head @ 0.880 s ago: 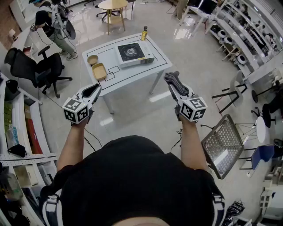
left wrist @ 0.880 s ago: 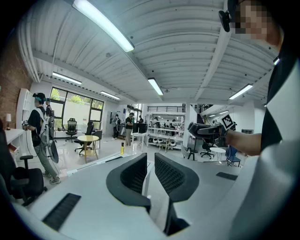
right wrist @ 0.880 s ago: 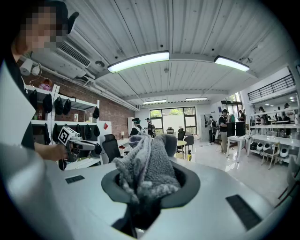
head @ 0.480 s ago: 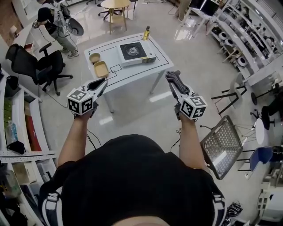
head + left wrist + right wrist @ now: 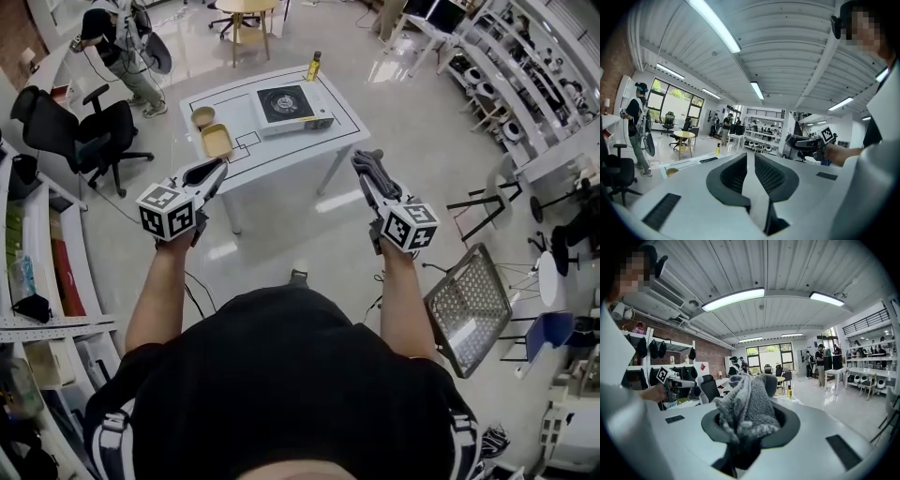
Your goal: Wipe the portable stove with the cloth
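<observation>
A: State of the left gripper (image 5: 214, 172)?
B: Read from its own view: jaws drawn nearly together, only a thin slit between them, nothing in it. It is held in the air over the glossy pale floor (image 5: 281, 234), short of the table.
A: And the right gripper (image 5: 366, 180)?
B: Clamped on a grey fleecy cloth (image 5: 747, 404). The cloth bunches up out of the jaws and hides their tips. This gripper is also in the air, roughly level with the left one and well apart from it.
A: Where is the stove?
B: The silver portable stove with a black burner (image 5: 286, 106) sits on the far right part of the white table marked with black lines (image 5: 314, 142), well apart from both grippers. The cloth is not touching it.
A: Other items on the table?
B: A round tan bowl (image 5: 201, 116) and a yellow rectangular dish (image 5: 217, 142) lie at the left end, just beside each other. A yellow bottle with a dark cap (image 5: 313, 66) stands upright at the far edge, near the stove.
</observation>
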`<state>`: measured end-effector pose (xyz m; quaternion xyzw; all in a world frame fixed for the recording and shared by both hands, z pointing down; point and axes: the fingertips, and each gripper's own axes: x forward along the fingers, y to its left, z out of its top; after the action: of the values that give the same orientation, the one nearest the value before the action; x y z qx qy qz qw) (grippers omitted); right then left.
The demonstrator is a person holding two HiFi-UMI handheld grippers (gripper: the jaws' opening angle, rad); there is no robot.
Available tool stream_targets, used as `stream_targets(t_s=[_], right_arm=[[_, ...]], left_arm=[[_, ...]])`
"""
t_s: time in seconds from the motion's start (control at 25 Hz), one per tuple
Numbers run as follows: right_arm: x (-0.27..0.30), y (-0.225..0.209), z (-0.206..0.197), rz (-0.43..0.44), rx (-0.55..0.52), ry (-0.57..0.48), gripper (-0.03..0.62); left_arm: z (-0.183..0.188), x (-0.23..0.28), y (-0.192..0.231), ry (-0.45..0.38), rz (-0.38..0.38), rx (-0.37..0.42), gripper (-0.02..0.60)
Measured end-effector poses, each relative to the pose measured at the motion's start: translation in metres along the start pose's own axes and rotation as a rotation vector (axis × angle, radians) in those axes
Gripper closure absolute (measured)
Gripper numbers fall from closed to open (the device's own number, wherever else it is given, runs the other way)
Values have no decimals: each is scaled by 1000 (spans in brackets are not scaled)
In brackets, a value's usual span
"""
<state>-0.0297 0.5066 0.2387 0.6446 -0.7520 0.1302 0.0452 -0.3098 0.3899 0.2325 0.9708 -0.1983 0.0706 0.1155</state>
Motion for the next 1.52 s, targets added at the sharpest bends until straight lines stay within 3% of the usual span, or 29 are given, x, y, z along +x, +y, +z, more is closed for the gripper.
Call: stream_targets(t_s=[0.12, 0.52, 0.88, 1.52], right_arm=[[8, -2, 0, 8, 6, 3, 480], [41, -44, -11, 23, 37, 18, 480], [104, -114, -15, 21, 46, 82, 480], [236, -233, 9, 105, 28, 141, 480]], left_arm=[[-2, 2, 4, -12, 1, -29, 512], [-5, 29, 24, -4, 40, -22, 512], [-10, 99, 66, 25, 77, -47, 512], [3, 238, 138, 60, 134, -70, 512]])
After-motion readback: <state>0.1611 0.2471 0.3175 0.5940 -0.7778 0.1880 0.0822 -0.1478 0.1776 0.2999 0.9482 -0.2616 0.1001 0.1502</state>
